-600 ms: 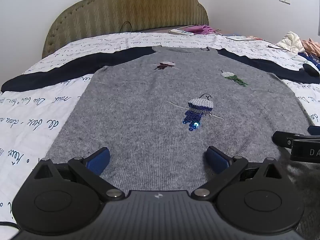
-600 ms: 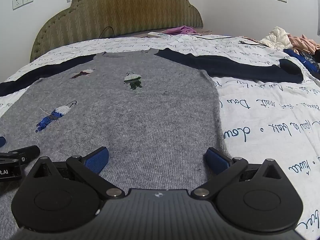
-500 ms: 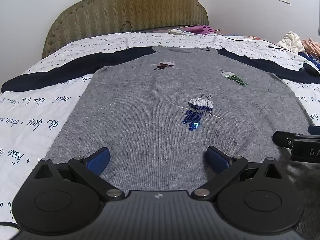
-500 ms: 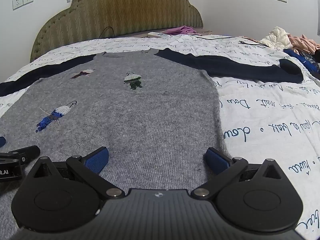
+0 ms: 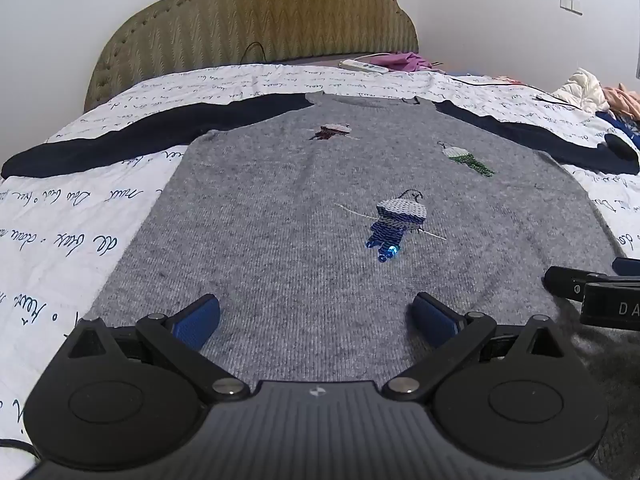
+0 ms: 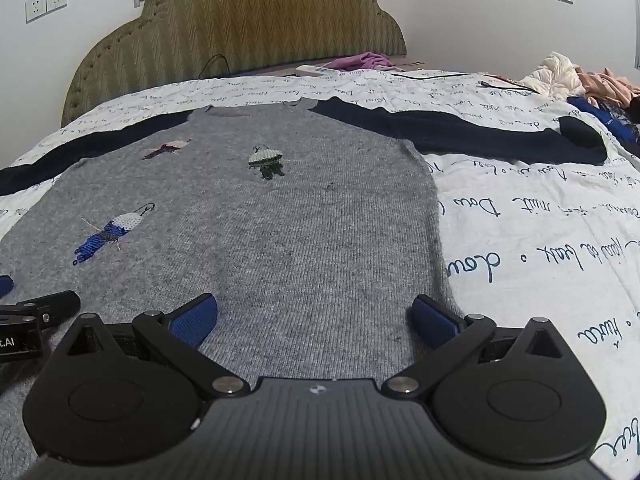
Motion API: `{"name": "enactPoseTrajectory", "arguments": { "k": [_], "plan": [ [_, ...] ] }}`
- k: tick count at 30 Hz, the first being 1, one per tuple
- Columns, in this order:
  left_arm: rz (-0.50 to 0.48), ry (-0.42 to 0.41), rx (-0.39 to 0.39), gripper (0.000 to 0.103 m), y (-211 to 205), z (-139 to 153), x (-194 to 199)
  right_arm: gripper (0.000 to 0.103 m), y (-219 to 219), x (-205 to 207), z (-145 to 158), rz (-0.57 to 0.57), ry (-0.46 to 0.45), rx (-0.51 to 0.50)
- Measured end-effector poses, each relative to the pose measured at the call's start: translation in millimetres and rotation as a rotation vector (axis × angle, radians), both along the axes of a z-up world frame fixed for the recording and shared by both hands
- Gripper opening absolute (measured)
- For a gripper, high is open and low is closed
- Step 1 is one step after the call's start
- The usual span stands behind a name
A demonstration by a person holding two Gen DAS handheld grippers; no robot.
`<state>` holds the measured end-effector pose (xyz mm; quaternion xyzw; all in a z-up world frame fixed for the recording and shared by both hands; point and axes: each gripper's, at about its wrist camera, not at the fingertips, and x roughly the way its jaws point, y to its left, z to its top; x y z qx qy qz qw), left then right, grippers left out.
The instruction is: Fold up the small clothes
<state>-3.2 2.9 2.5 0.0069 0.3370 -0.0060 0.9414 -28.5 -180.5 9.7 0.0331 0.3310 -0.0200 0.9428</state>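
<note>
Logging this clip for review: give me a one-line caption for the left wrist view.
Open left hand-held gripper poised over the hem of a grey sweater spread flat on the bed.

Dim even light, sharp focus, fisheye-bent edges

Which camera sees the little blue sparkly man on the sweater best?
The left wrist view. The blue sequin figure sits near the middle of the sweater, large and facing the camera. In the right wrist view it lies off to the left, smaller and stretched sideways.
</note>
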Motion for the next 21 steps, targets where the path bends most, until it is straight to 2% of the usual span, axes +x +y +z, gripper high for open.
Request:
{"name": "enactPoseTrajectory", "arguments": {
  "k": [21],
  "plan": [
    [-0.010, 0.014, 0.014, 0.103, -1.6, -1.4, 5.0, 0.102, 0.4, 1.1, -0.5, 0.000, 0.000, -0.001]
  ]
}}
